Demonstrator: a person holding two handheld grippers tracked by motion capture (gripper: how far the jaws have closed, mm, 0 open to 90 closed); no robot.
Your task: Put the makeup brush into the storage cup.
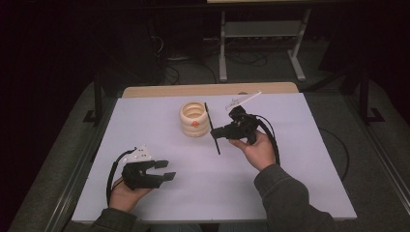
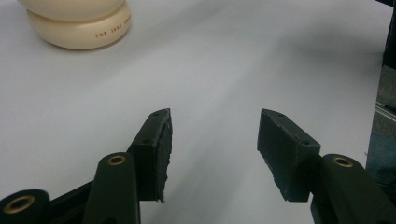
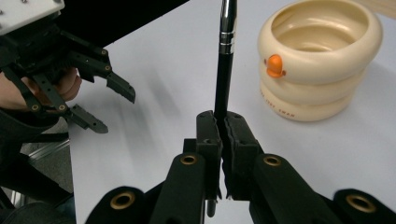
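A cream holder (image 1: 195,119) made of stacked rings stands upright at the middle of the white table (image 1: 300,159), with a small orange mark (image 3: 274,65) on its side. My right gripper (image 1: 218,133) is just right of it, shut on a slim black pen (image 1: 212,126) that runs from beside the holder's rim toward the near side. In the right gripper view the pen (image 3: 225,60) rises straight out of the right gripper (image 3: 223,126), left of the holder (image 3: 317,60). My left gripper (image 1: 167,170) rests near the front left, open with nothing between its pads (image 2: 280,154).
A thin white stick with a small wire piece (image 1: 244,100) lies near the table's far edge, behind the right gripper. A wooden strip (image 1: 208,90) borders that edge. Metal frame legs (image 1: 223,48) stand on the dark floor beyond. The holder's base (image 2: 79,28) is far ahead of the left jaws.
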